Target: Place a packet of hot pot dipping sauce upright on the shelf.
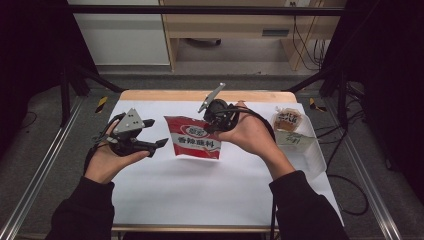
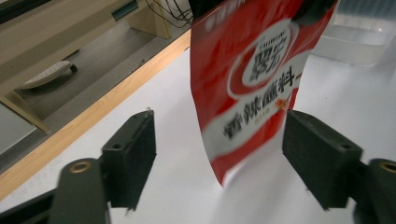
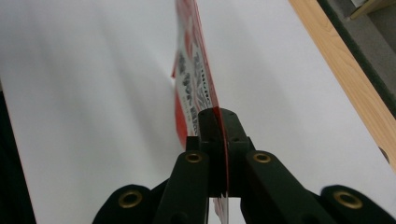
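The pouch [image 1: 193, 137] at the centre of the frame was red, with a white oval and a white band of dark characters. The bench [image 1: 200, 190] was white with a pale wood edge. Both sleeves [image 1: 82, 212] were black, the jaws black too.

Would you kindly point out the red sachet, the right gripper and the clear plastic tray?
red sachet [image 1: 194, 138]: high view, middle of its printed face.
right gripper [image 3: 218, 140]: right gripper view, shut jaw tips pinching the sachet's edge.
clear plastic tray [image 1: 315, 157]: high view, its near wall.
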The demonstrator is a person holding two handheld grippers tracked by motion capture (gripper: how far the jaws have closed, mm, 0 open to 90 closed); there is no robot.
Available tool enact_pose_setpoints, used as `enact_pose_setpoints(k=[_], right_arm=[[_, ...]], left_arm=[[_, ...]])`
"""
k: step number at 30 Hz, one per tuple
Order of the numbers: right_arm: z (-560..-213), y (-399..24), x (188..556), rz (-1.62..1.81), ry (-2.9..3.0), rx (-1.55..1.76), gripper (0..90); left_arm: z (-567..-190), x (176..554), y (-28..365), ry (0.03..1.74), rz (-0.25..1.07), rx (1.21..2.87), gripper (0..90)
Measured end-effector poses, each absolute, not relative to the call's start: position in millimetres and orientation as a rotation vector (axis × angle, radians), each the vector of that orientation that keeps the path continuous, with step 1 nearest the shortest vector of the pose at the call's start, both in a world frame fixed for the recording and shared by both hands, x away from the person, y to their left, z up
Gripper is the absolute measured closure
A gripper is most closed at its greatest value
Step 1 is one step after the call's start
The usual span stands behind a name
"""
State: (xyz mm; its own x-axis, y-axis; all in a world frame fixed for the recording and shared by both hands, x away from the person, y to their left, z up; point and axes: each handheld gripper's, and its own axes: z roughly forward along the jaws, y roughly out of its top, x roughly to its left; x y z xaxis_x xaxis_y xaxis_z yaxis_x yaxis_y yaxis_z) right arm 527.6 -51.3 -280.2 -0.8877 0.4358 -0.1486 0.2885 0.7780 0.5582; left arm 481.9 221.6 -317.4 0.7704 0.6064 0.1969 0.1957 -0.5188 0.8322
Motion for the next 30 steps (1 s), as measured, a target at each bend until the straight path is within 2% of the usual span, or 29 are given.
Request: enact_pose_setpoints(k=[6,20,30], right_arm=[[-271,-70,527,0.800,2.667,0.589,90.0],[-250,-110,514,0.811,2.612,0.640,90.0],[-234,-137,506,0.804,2.583,0.663,90.0]], left_arm=[[-340,478,228,0.637,0.616,2.093,14.2],[-411,476,260,0.775,0.628,2.048,8.8],[-433,476,281,0.877,0.634,2.009,7.1]])
